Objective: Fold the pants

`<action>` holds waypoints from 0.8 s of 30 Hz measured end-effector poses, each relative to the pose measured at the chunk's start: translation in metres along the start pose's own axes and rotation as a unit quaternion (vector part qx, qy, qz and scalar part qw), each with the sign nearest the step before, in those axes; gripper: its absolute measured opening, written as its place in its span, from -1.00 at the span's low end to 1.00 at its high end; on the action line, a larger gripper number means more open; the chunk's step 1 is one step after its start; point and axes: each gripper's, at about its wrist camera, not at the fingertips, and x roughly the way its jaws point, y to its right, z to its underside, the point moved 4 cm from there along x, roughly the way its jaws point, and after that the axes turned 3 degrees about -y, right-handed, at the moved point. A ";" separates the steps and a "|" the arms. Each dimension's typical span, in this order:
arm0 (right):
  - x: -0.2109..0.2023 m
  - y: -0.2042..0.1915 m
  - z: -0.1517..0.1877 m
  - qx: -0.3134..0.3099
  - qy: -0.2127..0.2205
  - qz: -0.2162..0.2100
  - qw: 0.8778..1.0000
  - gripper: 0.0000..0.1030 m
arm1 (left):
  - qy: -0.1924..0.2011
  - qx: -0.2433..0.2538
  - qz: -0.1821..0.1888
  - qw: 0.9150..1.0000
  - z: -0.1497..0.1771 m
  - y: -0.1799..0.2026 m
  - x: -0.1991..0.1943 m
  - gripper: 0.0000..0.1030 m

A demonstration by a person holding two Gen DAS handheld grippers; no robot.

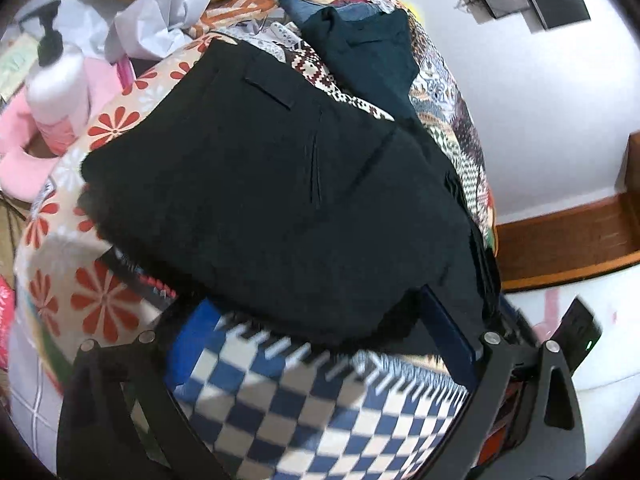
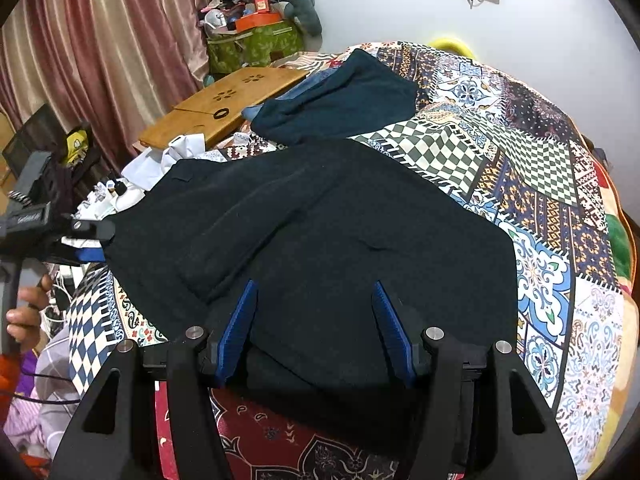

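Note:
Black pants (image 2: 320,232) lie folded over themselves on the patchwork bedspread (image 2: 540,208); a back pocket faces up in the left wrist view (image 1: 260,184). My right gripper (image 2: 314,300) is open, its blue pads straddling the near edge of the pants. My left gripper (image 1: 296,320) is open at the pants' side edge; one blue pad (image 1: 452,328) shows beside the cloth, the other is blurred. It also shows at the pants' left edge in the right wrist view (image 2: 86,248).
A second dark garment (image 2: 344,100) lies on jeans at the far side of the bed. A wooden lap tray (image 2: 224,100), white cloth (image 1: 160,24), a pump bottle (image 1: 56,80) and pink items crowd the left side. A wall stands behind.

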 end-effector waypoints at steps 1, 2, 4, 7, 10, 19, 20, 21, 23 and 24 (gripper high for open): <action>0.001 -0.001 0.000 0.001 0.001 -0.002 1.000 0.10 | 0.000 -0.008 0.004 1.000 -0.005 -0.002 0.004 0.90; 0.001 0.000 0.000 0.003 0.001 -0.004 1.000 0.10 | 0.004 -0.015 0.001 1.000 -0.011 -0.005 0.005 0.90; 0.001 0.000 0.000 0.005 0.002 -0.007 1.000 0.10 | 0.012 -0.016 -0.020 1.000 -0.022 -0.011 0.007 0.78; 0.001 0.001 0.001 0.008 0.003 -0.013 1.000 0.11 | 0.016 -0.014 -0.069 0.997 -0.033 -0.020 0.013 0.24; 0.001 0.002 0.001 0.012 0.005 -0.017 1.000 0.11 | 0.026 -0.019 -0.087 0.996 -0.040 -0.024 0.010 -0.25; -0.026 0.030 0.014 0.082 0.021 -0.034 0.996 0.10 | 0.095 0.110 -0.173 0.974 -0.057 0.043 -0.035 -0.61; -0.032 0.038 0.017 0.093 0.025 -0.030 0.995 0.10 | 0.109 0.134 -0.185 0.968 -0.058 0.058 -0.041 -0.63; -0.037 0.044 0.019 0.101 0.028 -0.025 0.994 0.10 | 0.123 0.154 -0.192 0.961 -0.057 0.073 -0.047 -0.63; -0.048 0.060 0.027 0.120 0.034 -0.009 0.992 0.10 | 0.149 0.188 -0.196 0.951 -0.057 0.105 -0.056 -0.65; -0.052 0.070 0.033 0.130 0.034 0.003 0.991 0.10 | 0.155 0.197 -0.194 0.948 -0.060 0.116 -0.058 -0.66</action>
